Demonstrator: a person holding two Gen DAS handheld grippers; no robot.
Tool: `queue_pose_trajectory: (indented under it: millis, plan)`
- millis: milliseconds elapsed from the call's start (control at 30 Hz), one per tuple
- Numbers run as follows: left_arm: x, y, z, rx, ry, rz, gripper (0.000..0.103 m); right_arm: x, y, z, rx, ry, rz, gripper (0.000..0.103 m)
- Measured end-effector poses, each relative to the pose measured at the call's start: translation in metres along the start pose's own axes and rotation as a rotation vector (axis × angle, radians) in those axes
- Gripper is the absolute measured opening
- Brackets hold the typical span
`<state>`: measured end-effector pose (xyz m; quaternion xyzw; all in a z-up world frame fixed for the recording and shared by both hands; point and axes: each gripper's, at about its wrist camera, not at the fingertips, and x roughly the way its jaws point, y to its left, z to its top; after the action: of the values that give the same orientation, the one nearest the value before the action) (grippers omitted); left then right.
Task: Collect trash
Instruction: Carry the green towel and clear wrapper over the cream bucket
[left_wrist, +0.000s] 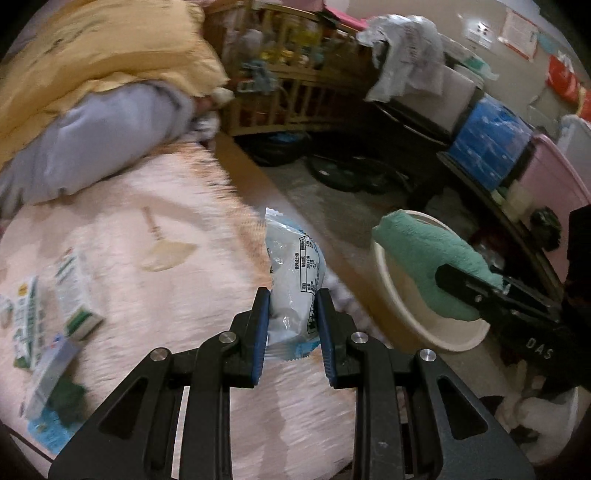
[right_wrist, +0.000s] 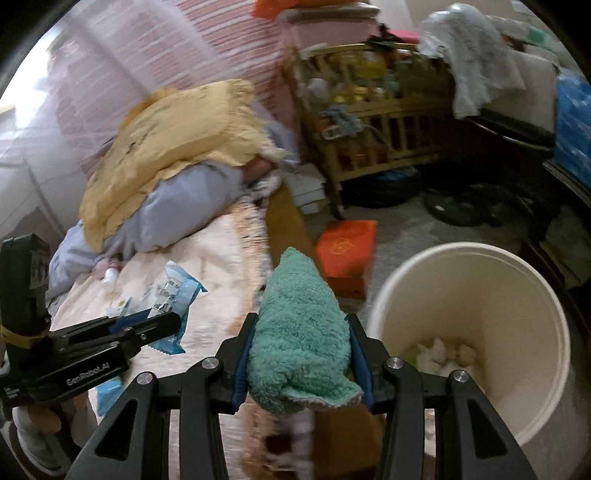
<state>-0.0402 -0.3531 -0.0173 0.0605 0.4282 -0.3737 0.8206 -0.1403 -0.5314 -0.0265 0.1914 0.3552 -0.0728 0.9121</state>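
left tool (left_wrist: 291, 325) clamped on a pale blue-and-white snack wrapper (left_wrist: 293, 284), held just past the edge of the bed (left_wrist: 192, 206), over the strip of bare floor (left_wrist: 332, 206) between bed and white bin (right_wrist: 476, 266). right tool (right_wrist: 301, 354) closed on a bunched green cloth (right_wrist: 301, 325), just left of the bin's rim, with white scraps (right_wrist: 443, 354) at the bin's bottom. more cartons (left_wrist: 74, 295) on the bed; orange box (right_wrist: 347, 254) on the floor beside the bin.

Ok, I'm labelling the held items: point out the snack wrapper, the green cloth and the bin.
snack wrapper (left_wrist: 295, 291), left wrist view, printed middle.
green cloth (right_wrist: 299, 332), right wrist view, fuzzy middle.
bin (right_wrist: 476, 291), right wrist view, bare inner wall.
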Motion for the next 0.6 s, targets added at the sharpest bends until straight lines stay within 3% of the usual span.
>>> queue_pose_trajectory:
  millis: [600]
  plan:
    - [0.076,-0.092,0.021,0.069,0.098,-0.186,0.023,-0.007,-0.103,-0.013,0.186,0.010,-0.181,0.044]
